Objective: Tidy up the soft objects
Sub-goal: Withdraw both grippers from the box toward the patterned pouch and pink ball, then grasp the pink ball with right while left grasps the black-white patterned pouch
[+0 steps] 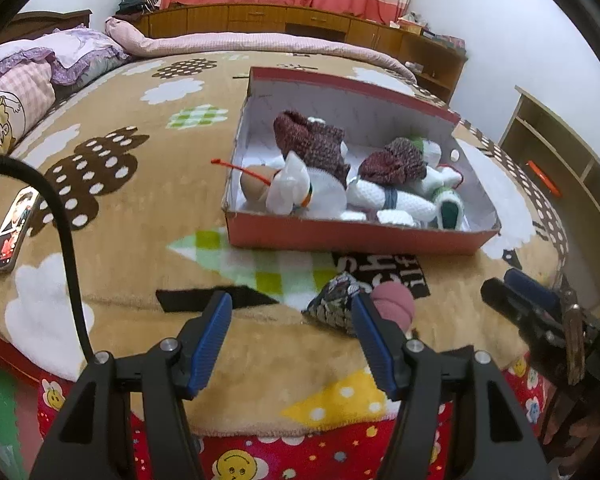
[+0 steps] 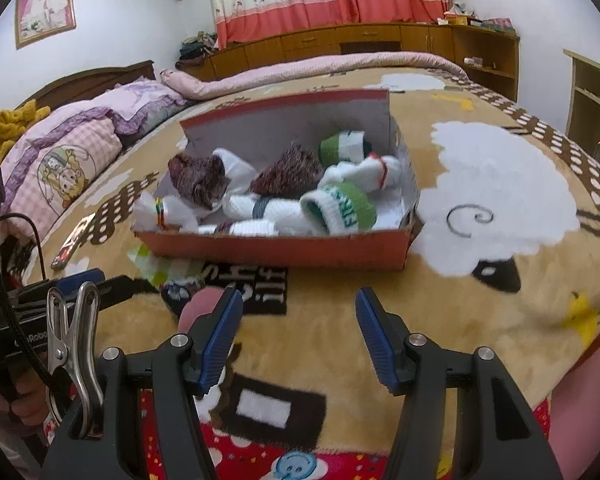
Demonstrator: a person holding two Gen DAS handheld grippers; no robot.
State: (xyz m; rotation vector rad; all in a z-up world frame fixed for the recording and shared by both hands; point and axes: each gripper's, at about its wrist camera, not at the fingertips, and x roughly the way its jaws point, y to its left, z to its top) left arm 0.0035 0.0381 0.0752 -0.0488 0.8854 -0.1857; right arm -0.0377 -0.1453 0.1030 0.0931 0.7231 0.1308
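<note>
A red cardboard box (image 1: 352,236) (image 2: 284,250) sits on the bed, filled with several rolled socks: maroon knit (image 1: 312,140) (image 2: 198,178), white (image 1: 392,200), green and white (image 2: 346,204). In front of the box lie a dark patterned sock roll (image 1: 334,306) (image 2: 176,294) and a pink roll (image 1: 394,304) (image 2: 198,308). My left gripper (image 1: 294,340) is open, its right finger just before the pink roll. My right gripper (image 2: 298,340) is open over bare blanket, the pink roll by its left finger. The right gripper's tips (image 1: 520,292) show at the left view's right edge.
The bed is covered by a tan blanket (image 1: 140,208) (image 2: 480,312) with sheep and cloud patterns. A phone (image 1: 12,236) (image 2: 70,250) lies at the left. Pillows (image 2: 72,156) and a rolled pink quilt (image 1: 260,42) lie beyond. A metal clip (image 2: 74,344) hangs on the left gripper body.
</note>
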